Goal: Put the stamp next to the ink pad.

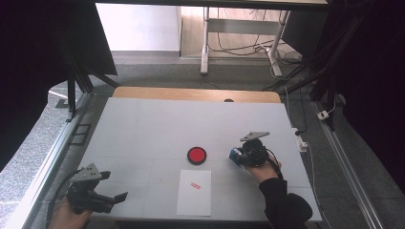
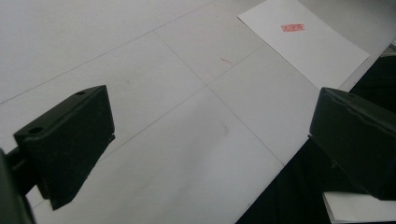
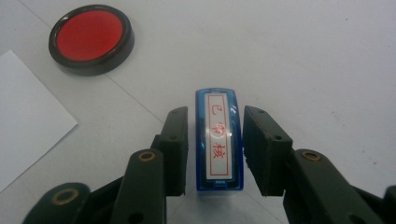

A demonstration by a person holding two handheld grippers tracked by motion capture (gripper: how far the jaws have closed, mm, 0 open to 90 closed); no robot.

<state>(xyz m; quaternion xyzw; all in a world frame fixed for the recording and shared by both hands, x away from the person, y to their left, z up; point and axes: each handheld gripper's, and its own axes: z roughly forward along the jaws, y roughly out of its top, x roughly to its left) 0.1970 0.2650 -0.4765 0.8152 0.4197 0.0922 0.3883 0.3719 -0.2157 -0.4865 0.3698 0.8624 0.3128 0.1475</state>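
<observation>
Blue plastic with a white label and red characters: the stamp (image 3: 219, 140) stands on the table (image 1: 143, 124) between the jaws of the right gripper (image 3: 215, 149). In the right gripper view there is a thin gap on each side between the pads and the stamp, so the jaws are slackened off it and not pressing. The high view shows the stamp (image 1: 234, 155) near the table's right edge, roughly midway between front and back, with the right gripper (image 1: 241, 155) behind it, held by a hand in a dark sleeve.

Just to the stamp's left, nearer the table's middle, lies a round ink pad (image 1: 197, 155) with a black rim and a red face; it is apart from the stamp. Toward the front edge lies a white sheet (image 1: 194, 193) bearing a small red print (image 1: 195, 185) near its top.

The left gripper (image 1: 117, 198) is at the front left corner of the table, well apart from the other things. Its jaws stand wide apart in the left gripper view, with only bare table between them.
</observation>
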